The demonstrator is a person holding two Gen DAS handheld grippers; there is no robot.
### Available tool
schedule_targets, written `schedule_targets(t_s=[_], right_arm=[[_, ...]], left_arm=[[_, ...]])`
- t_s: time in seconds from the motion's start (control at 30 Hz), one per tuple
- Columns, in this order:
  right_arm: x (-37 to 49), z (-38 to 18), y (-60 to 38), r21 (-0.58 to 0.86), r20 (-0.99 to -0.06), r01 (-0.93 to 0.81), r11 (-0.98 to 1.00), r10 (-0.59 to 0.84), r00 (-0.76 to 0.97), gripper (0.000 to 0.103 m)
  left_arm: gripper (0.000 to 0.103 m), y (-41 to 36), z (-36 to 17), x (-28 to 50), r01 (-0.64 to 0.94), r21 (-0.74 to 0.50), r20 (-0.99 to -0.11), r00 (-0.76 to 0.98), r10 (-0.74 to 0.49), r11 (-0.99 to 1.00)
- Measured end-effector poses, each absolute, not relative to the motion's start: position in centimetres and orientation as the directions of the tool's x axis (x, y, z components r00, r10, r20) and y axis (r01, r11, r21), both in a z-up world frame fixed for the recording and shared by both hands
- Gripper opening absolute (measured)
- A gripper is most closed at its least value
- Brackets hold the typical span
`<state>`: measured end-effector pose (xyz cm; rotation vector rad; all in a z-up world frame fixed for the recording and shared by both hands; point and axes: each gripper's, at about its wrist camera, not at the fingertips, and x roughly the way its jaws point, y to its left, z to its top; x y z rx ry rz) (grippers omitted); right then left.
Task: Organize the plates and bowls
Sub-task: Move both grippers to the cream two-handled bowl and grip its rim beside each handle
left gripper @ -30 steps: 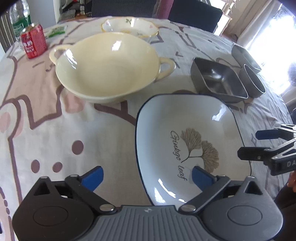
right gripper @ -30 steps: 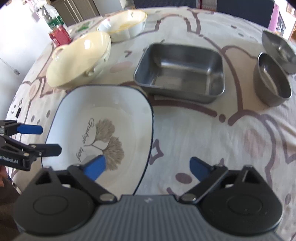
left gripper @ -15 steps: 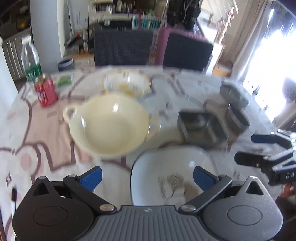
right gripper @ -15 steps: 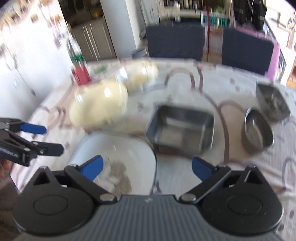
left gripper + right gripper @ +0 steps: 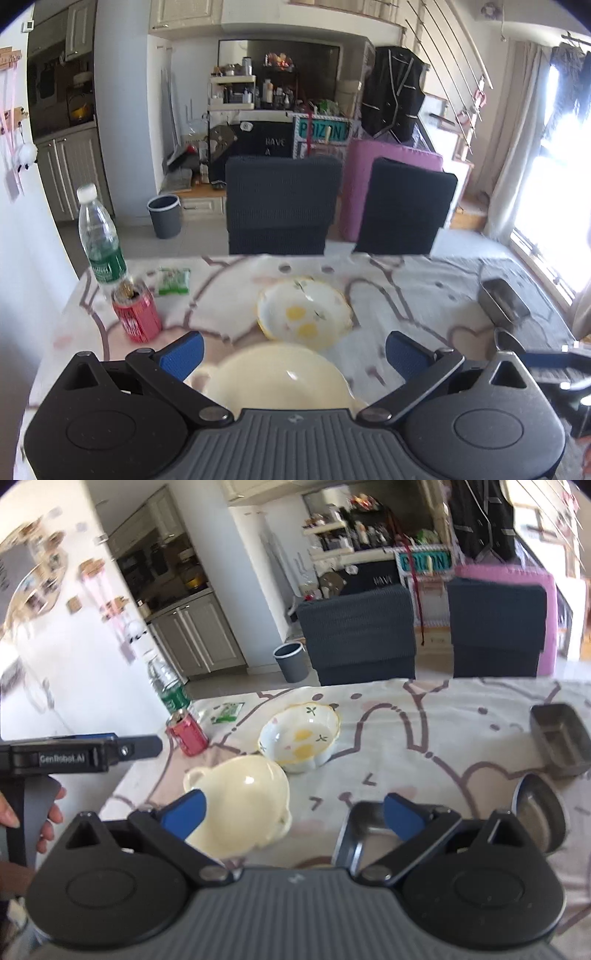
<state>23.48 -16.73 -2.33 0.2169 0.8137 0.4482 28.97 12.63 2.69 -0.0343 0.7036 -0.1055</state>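
The cream bowl (image 5: 280, 376) is partly hidden behind the left gripper (image 5: 293, 354), so only its top shows in the left view. In the right view the square metal tray (image 5: 364, 830) is cut off by the right gripper (image 5: 293, 814), and the picture is a bit blurry. Both grippers have their blue fingers spread wide apart and hold nothing. They hang above the near side of the table (image 5: 221, 291), which has a pale cloth with brown lines and pink spots. Two dark chairs (image 5: 282, 205) stand at the far side, with kitchen cupboards and full shelves behind them. A grey bin (image 5: 165, 216) sits on the floor. On the table the flower bowl (image 5: 299, 738) with yellow spots inside sits just past the cream bowl. To the right are a round metal bowl (image 5: 541, 819) and a small metal box (image 5: 559, 740), well apart from the cream bowl. On the left side stand a red can (image 5: 136, 315) and a water bottle (image 5: 99, 240), with a green packet (image 5: 173, 281) near them. A hand (image 5: 44, 812) holds the left gripper's handle at the left edge of the right view.
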Motion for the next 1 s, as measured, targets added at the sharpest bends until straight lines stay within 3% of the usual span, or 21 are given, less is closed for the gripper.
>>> schedule_targets(t_s=[0.1, 0.3, 0.37, 0.43, 0.53, 0.67, 0.77, 1.0], right_arm=[[25.1, -3.5, -15.4, 0.423, -0.662, -0.253, 0.870, 0.487, 0.570, 0.103], [27.9, -8.4, -13.6, 0.575, -0.681, -0.126, 0.808, 0.559, 0.473, 0.101], [28.6, -10.3, -13.2, 0.603, -0.702, -0.073, 0.795, 0.571, 0.425, 0.093], [29.1, -11.9, -13.0, 0.602, -0.726, -0.030, 0.798, 0.562, 0.395, 0.073], [29.5, -13.9, -12.2, 0.574, -0.770, 0.016, 0.819, 0.532, 0.352, 0.052], [29.9, -16.0, -11.5, 0.596, -0.767, 0.016, 0.803, 0.563, 0.309, 0.036], [30.0, -16.3, -10.7, 0.593, -0.758, -0.022, 0.805, 0.567, 0.324, 0.018], [31.2, -15.5, -10.2, 0.507, -0.773, -0.080, 0.858, 0.494, 0.397, 0.016]], left_arm=[[0.100, 14.4, 1.4, 30.9, 0.050, -0.053, -0.655, 0.752, -0.073, 0.997], [0.085, 19.6, -3.9, 33.1, -0.037, -0.118, -0.689, 0.723, -0.055, 0.992], [0.079, 21.8, -5.9, 33.7, -0.094, -0.165, -0.717, 0.695, -0.054, 0.982], [0.075, 23.0, -7.3, 33.9, -0.114, -0.164, -0.739, 0.672, -0.046, 0.980], [0.071, 24.2, -8.3, 34.2, -0.121, -0.182, -0.739, 0.671, -0.055, 0.976], [0.067, 24.4, -9.3, 34.8, -0.106, -0.204, -0.746, 0.660, -0.085, 0.973], [0.061, 24.3, -10.0, 35.2, -0.097, -0.203, -0.757, 0.647, -0.093, 0.974], [0.050, 24.1, -11.1, 35.3, -0.082, -0.238, -0.780, 0.610, -0.141, 0.968]])
